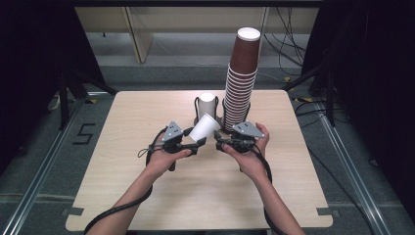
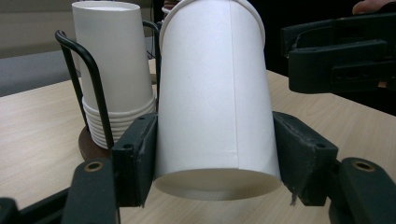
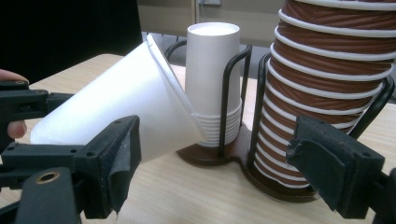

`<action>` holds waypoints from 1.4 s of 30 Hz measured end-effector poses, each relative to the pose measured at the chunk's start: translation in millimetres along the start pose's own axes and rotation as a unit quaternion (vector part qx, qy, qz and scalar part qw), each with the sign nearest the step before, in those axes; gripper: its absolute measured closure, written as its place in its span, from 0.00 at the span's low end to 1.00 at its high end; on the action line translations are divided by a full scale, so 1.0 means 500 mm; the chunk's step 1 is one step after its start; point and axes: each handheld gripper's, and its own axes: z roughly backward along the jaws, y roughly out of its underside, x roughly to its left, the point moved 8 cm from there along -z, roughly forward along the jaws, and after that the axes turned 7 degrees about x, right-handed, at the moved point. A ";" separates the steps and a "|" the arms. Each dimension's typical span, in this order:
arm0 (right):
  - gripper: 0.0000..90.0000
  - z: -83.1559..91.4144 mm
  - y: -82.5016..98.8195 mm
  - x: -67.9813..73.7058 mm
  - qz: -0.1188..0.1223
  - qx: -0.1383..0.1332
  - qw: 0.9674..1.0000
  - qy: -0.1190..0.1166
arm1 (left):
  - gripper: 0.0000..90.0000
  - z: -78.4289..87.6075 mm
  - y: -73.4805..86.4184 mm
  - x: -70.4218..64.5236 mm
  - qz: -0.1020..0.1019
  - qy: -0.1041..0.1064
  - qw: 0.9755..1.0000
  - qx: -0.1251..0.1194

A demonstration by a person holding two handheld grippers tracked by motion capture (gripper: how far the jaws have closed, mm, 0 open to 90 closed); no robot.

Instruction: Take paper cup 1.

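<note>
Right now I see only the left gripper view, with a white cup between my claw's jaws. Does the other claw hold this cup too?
Observer: No. The right claw is open, with neither pad pressed on the white cup.
Operator: Does anything tall stand near the white stack?
Observer: Yes. A brown stack stands right beside the white stack and rises far above it.
Operator: How does my cup lie over the table?
Observer: Tilted. Its rim points up toward the two stacks, and its bottom sits low in the left claw.
</note>
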 end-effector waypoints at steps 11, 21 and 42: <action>0.20 -0.005 -0.005 0.010 -0.017 -0.004 1.000 -0.015 | 0.39 -0.005 0.003 -0.001 0.000 -0.004 1.000 -0.003; 0.20 -0.010 -0.007 0.019 -0.056 0.002 0.998 -0.033 | 0.39 -0.012 0.009 -0.005 0.000 -0.001 1.000 -0.001; 0.21 -0.017 -0.007 0.025 -0.094 0.010 0.994 -0.047 | 0.39 -0.022 0.011 -0.011 -0.004 -0.001 1.000 -0.009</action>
